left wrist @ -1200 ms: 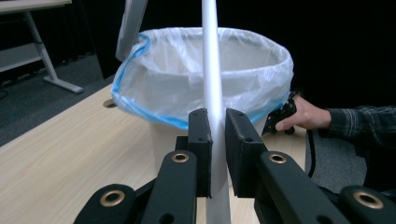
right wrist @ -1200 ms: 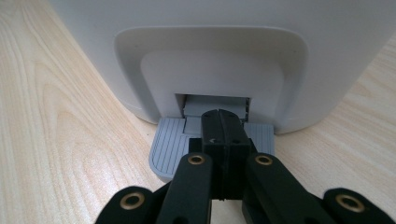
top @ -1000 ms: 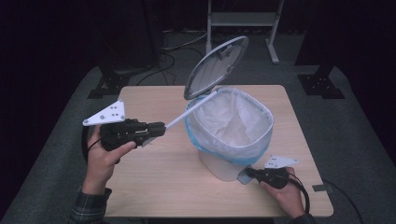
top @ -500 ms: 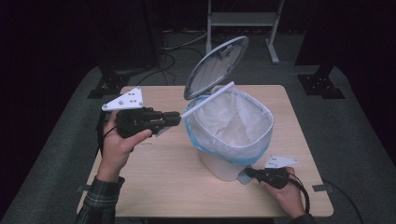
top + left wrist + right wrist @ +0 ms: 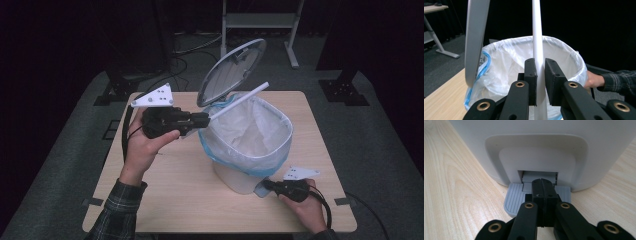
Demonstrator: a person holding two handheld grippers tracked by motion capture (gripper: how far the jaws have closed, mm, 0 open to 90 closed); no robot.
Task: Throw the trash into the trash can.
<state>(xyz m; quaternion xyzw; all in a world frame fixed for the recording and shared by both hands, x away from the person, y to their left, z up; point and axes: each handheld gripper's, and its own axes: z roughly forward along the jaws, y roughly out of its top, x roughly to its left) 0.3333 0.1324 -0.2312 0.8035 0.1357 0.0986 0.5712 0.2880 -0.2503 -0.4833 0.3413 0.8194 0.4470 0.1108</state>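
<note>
— What's that white stick (image 5: 239,100) he's got?

— A long thin tube or rod, plain white. It's up in the air, slanting over the near-left rim of the bin (image 5: 248,150), with its far end out above the open mouth. The left tool (image 5: 204,119) has it pinched near the lower end; in the left gripper view the jaws sit narrow with the stick (image 5: 538,50) clamped straight between the pads (image 5: 530,75).

— Will it hold like that?

— I'd judge so. It looks light and stiff, maybe hollow, and it doesn't sag at all along its length. The surface seems smooth, though, so it could slide or swing in the pads if it knocks the lid (image 5: 231,72). Holding it at one end leaves a long lever; a grip nearer the middle would steady it, but the end grip lets it drop in cleanly.

— And the lid stays up by itself?

— No, that's the other hand. The right tool (image 5: 266,186) is down at the foot of the bin, jaws closed with nothing between them, pressing on the grey pedal (image 5: 516,197). The lid stands tilted up behind the stick.

— What's inside?

— A white liner bag (image 5: 255,137) with a blue edge folded over the rim. All of it stands on the wooden surface (image 5: 170,200).
</note>
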